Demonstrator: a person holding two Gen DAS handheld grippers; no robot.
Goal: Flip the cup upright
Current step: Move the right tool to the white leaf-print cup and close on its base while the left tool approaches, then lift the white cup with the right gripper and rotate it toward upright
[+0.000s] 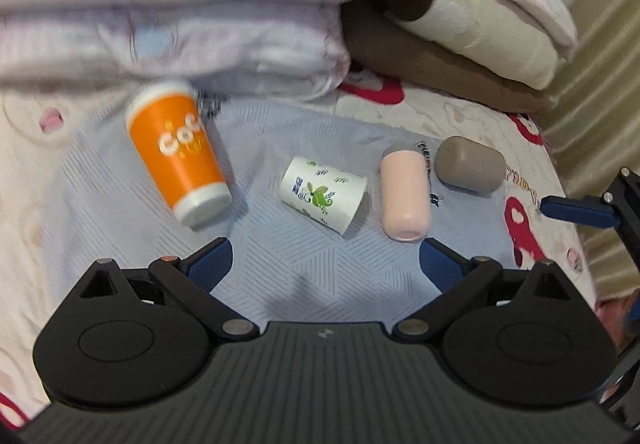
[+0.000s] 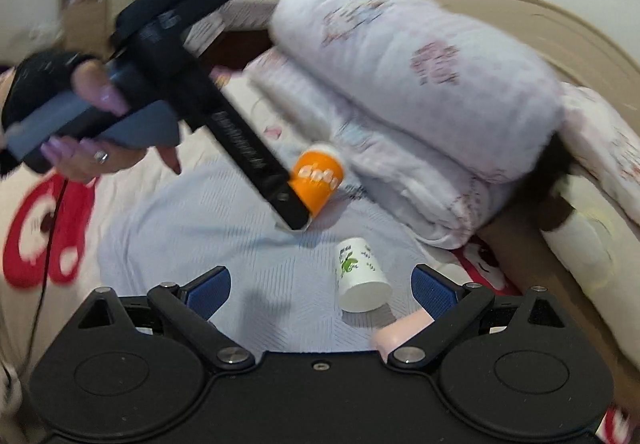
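Four cups lay toppled on the pale blue textured cloth [image 1: 320, 256]. From left to right: the orange paper cup with white rims [image 1: 178, 151], the small white paper cup with green print [image 1: 323, 195], the pink plastic tumbler [image 1: 405, 193] and the grey rounded cup [image 1: 469, 165]. The paper cups appeared light and easily crushed — a gentle mid-wall grip was advised. The left gripper [image 1: 326, 260] stood spread, holding nothing; the right gripper [image 2: 322, 286] likewise — spread, near the white cup.

The left gripper [image 2: 294, 222] hides the orange cup's [image 2: 320, 175] base.
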